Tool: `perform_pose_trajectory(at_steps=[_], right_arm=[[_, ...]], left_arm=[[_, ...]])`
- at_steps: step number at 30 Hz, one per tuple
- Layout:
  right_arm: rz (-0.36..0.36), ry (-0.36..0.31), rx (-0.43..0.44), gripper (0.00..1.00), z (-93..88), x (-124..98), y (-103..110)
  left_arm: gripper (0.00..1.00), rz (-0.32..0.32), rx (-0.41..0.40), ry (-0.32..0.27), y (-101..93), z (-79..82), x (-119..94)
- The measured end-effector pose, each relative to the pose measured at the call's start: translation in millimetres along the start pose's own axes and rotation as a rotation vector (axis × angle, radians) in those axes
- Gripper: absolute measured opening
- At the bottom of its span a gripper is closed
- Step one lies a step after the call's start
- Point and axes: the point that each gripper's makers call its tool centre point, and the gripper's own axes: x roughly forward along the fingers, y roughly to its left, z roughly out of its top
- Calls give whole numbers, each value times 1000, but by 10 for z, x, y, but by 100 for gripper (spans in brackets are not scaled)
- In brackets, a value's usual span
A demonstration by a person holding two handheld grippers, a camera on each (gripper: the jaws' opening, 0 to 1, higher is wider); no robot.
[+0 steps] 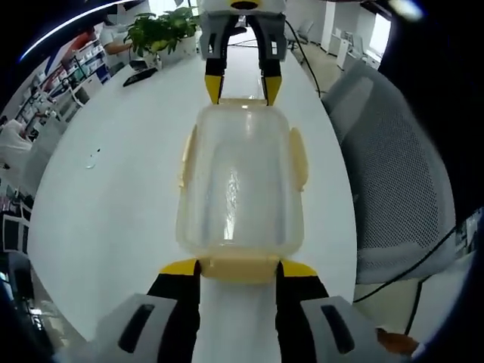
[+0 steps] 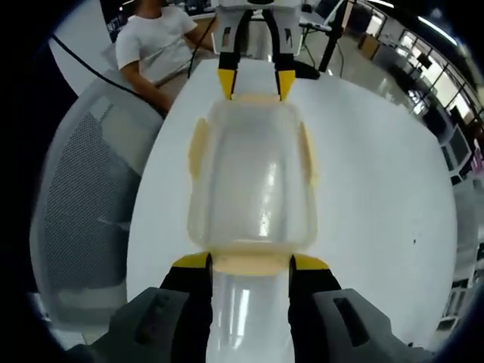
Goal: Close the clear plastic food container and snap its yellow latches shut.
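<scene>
Nearest in the left gripper view, low in the frame, the left gripper (image 1: 238, 269) spreads its black, yellow-tipped jaws either side of a pale yellow end latch (image 1: 238, 268); they look released around it, not pinching, though whether the tips touch is hard to say. Just beyond sits the clear plastic rounded-rectangular food container (image 1: 240, 185), mid-frame on the white round-edged table (image 1: 106, 189), lid on. Pale yellow side latches (image 1: 299, 157) lie along its long edges; I can't tell whether they are snapped down. At top centre the right gripper (image 1: 243, 88) straddles the far end the same way, jaws parted.

From the right gripper view the arrangement mirrors: its own jaws (image 2: 249, 263) flank the near latch (image 2: 252, 262), then the container (image 2: 252, 181), then the left gripper (image 2: 255, 85) at top centre.

Judging by look, the tub is empty and light, with thin, smooth, slippery walls that will flex and skate on the table. Better to press on the stiffer latch tabs and rim corners, bracing from the opposite end, than squeeze the walls.

Farther off: a grey mesh chair (image 1: 393, 174), a green potted plant (image 1: 162, 30), and a seated person in a white shirt (image 2: 155, 45).
</scene>
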Motion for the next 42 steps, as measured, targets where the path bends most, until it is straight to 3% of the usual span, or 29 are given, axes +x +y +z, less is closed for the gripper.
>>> perform_pose_trajectory(at_steps=[9, 22, 42], right_arm=[[-1, -5, -1, 35, -226, -234, 141], [-29, -16, -4, 35, -560, -501, 132], [-50, -10, 12, 36, -995, -710, -44]], left_arm=[[33, -4, 1, -12, -93, 300, 32], [33, 6, 6, -17, -99, 730, 121], [32, 15, 19, -28, 109, 1185, 306]])
